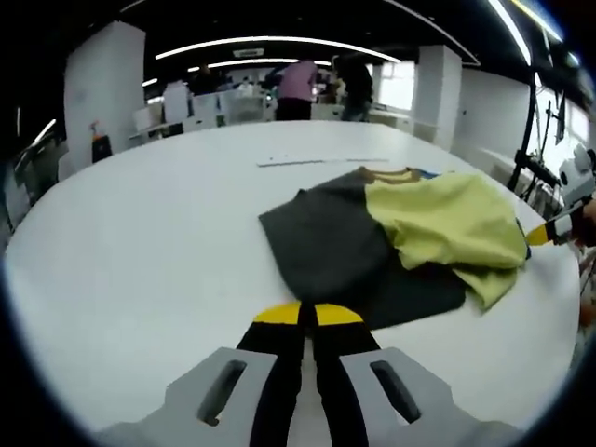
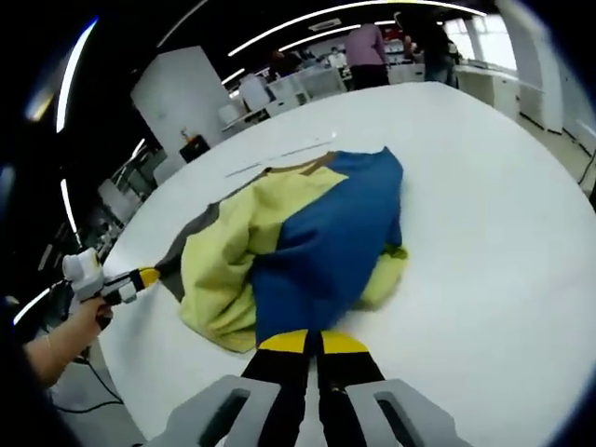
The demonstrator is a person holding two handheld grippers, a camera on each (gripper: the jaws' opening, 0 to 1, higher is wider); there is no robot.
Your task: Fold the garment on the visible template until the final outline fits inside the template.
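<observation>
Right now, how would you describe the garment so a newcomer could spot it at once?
Start from the big white table. Near its middle lies the garment, a crumpled, partly folded shirt resting over a dark grey template sheet. It stands apart by its colour blocks: pale yellow-green and strong blue panels with a tan collar.

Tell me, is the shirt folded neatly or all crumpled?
Crumpled. The shirt lies bunched on the white table, yellow, blue and grey panels overlapping unevenly.

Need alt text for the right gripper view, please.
A crumpled blue, yellow and grey garment lies on a white table, just beyond the right gripper, whose fingers are shut. The left gripper reaches the garment's far edge.
</observation>
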